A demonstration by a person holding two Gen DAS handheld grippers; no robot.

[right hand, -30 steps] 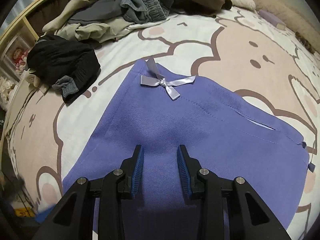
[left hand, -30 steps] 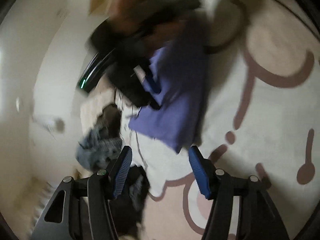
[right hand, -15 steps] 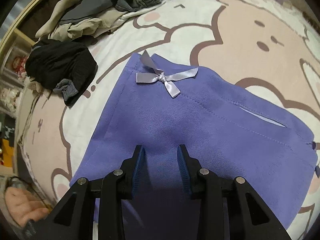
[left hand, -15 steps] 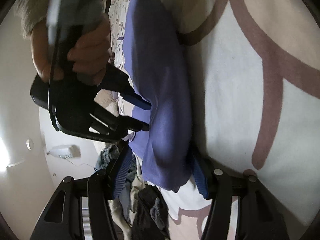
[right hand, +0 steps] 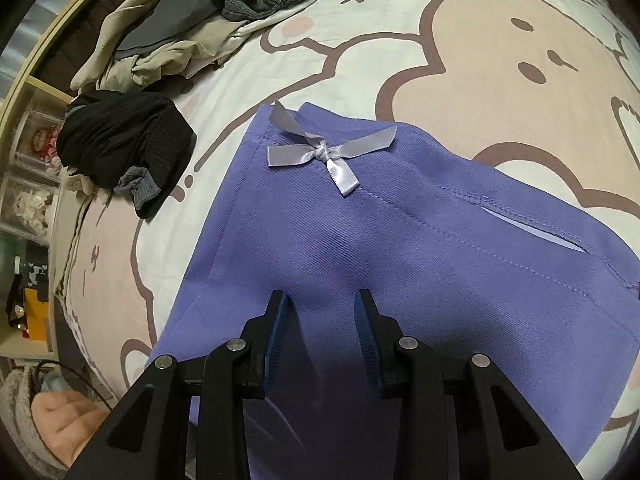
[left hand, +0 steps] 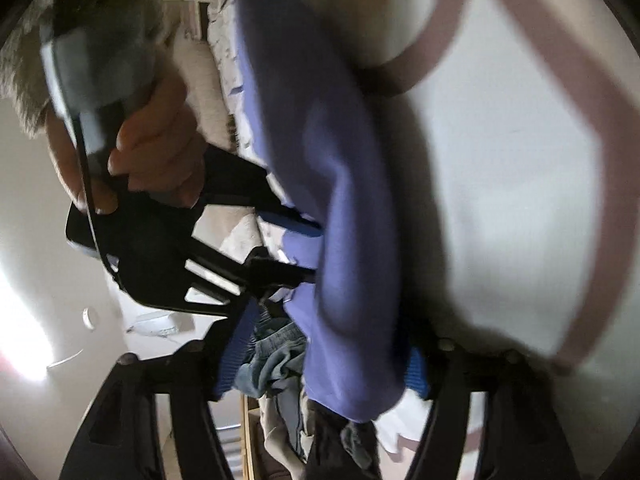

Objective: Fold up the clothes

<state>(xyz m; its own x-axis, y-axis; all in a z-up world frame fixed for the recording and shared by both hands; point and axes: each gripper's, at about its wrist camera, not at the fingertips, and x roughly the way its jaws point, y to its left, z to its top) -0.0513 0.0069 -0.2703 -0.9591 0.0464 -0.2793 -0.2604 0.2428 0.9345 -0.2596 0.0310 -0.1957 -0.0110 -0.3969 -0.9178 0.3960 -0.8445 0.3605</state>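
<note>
A purple garment with a pale satin bow lies flat on a bear-print bedsheet. My right gripper is open and hovers low over its near part, fingers a small gap apart, nothing between them. In the left wrist view the same purple garment hangs as a thick fold between the fingers of my left gripper, which stand wide apart on either side of it. The right gripper, held in a hand, shows there touching the cloth's left side.
A black folded garment lies on the sheet left of the purple one. A heap of beige and grey clothes lies at the back left. Shelves with small items stand past the bed's left edge.
The left gripper has closed in on the purple garment's edge, whose fold now sits between its fingers. The right gripper has moved slightly forward over the garment and stays open.
</note>
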